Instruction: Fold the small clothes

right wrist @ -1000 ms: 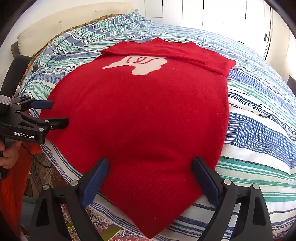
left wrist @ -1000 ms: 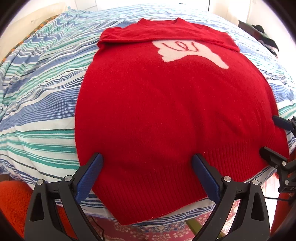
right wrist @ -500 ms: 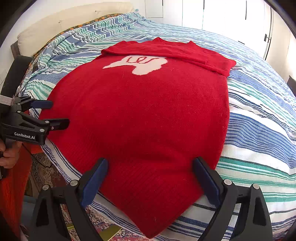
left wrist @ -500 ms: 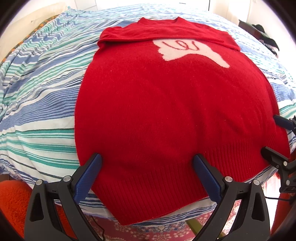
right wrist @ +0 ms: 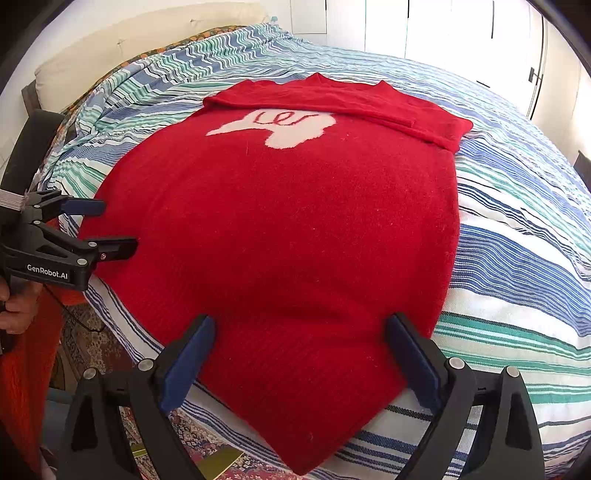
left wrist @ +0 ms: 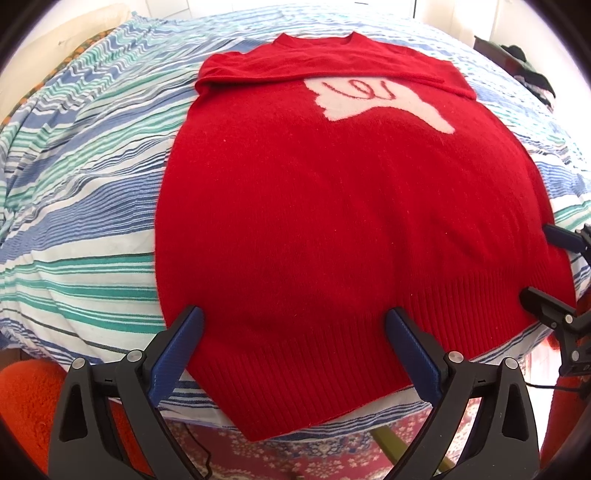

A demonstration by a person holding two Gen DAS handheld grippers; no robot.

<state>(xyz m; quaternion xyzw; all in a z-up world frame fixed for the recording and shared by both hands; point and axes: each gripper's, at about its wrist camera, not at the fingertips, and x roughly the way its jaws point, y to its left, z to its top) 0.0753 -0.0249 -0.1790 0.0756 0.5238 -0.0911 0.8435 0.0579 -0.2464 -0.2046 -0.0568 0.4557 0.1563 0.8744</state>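
A red knit sweater (left wrist: 332,206) with a white patch near the chest lies flat on a striped bed, sleeves folded across the top, ribbed hem toward me. It also shows in the right wrist view (right wrist: 288,236). My left gripper (left wrist: 295,317) is open and empty, its fingers wide over the hem's left corner. My right gripper (right wrist: 299,325) is open and empty over the hem's right corner. Each gripper shows in the other's view, the right one (left wrist: 546,266) at the right edge, the left one (right wrist: 107,229) at the left edge.
The bed (left wrist: 85,177) has a blue, green and white striped cover. A cream headboard (right wrist: 140,48) stands at the far left. A patterned rug (left wrist: 332,458) lies below the bed's near edge. Dark clothes (left wrist: 524,66) lie at the far right. White cupboard doors (right wrist: 424,33) stand behind.
Both grippers have crept slightly forward toward the hem. The sweater has not moved.
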